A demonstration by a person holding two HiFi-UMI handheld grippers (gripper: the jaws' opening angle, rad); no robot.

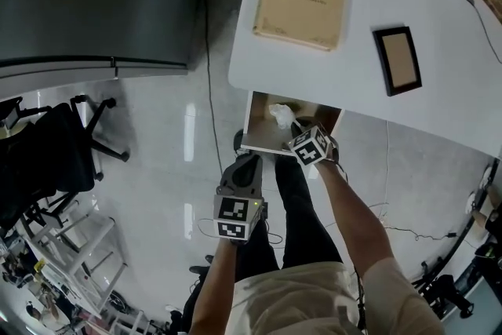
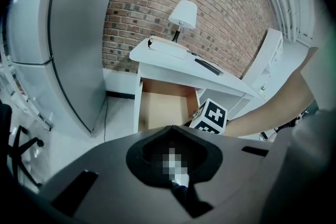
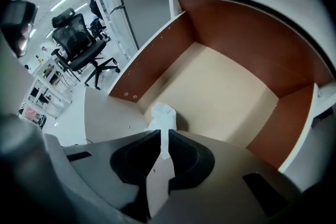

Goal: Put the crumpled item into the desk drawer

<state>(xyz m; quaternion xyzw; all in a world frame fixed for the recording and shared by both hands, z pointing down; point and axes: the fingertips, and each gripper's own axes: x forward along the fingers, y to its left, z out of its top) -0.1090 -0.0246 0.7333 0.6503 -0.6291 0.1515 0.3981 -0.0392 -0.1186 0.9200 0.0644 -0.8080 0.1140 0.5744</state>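
The right gripper [image 3: 163, 132] has its jaws pressed together on a thin tail of the crumpled item [image 3: 161, 113]. The white lump sticks out just past the jaw tips, low in the frame, over the near left corner of the open drawer [image 3: 152, 68]. The item's long axis runs up and down the right gripper view, lump end uppermost, pointing into the drawer. Its pinched end disappears between the jaws. The left gripper [image 2: 170, 129] hangs back from the desk [image 2: 157, 57], jaws together on nothing.
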